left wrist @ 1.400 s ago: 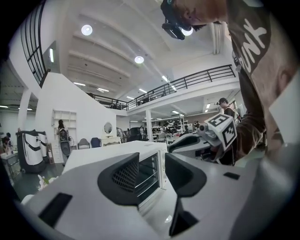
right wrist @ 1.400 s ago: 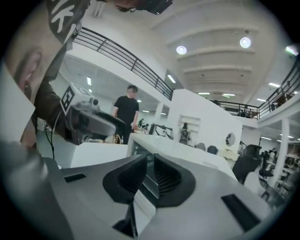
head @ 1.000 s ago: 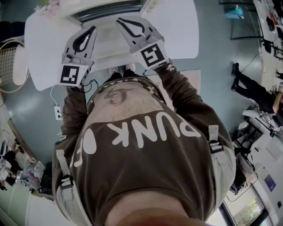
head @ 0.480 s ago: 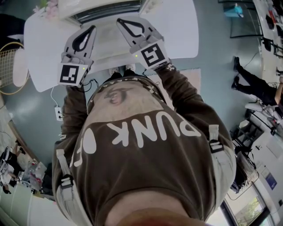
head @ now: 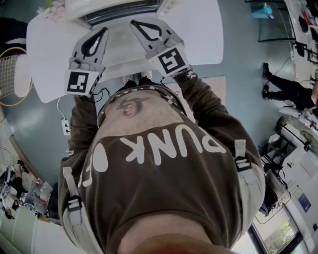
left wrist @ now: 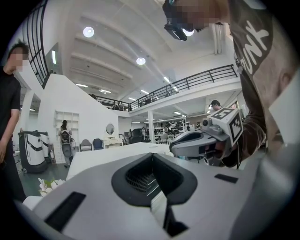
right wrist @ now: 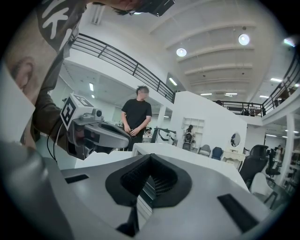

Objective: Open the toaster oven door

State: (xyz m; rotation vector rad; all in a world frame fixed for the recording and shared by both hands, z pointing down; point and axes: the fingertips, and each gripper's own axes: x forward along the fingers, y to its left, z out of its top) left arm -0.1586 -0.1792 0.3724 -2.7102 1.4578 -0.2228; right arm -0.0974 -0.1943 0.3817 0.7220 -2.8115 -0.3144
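Observation:
The white toaster oven (head: 117,9) stands at the far edge of the round white table (head: 203,34), only its near side showing in the head view. My left gripper (head: 103,31) and right gripper (head: 133,23) are held side by side over the table, both pointing at the oven. Both are shut with nothing between the jaws. In the left gripper view the shut left gripper (left wrist: 152,155) fills the lower frame, with the right gripper (left wrist: 199,142) beside it. From the right gripper view the right gripper (right wrist: 150,157) is likewise shut, the left gripper (right wrist: 101,133) at its left.
Pale flowers (head: 54,9) lie at the table's far left. A round netted object (head: 7,69) stands left of the table and a power strip (head: 65,126) lies on the floor. A person in black (right wrist: 136,117) stands beyond the table.
Both grippers stay where they were. Only people in the background at the right have shifted.

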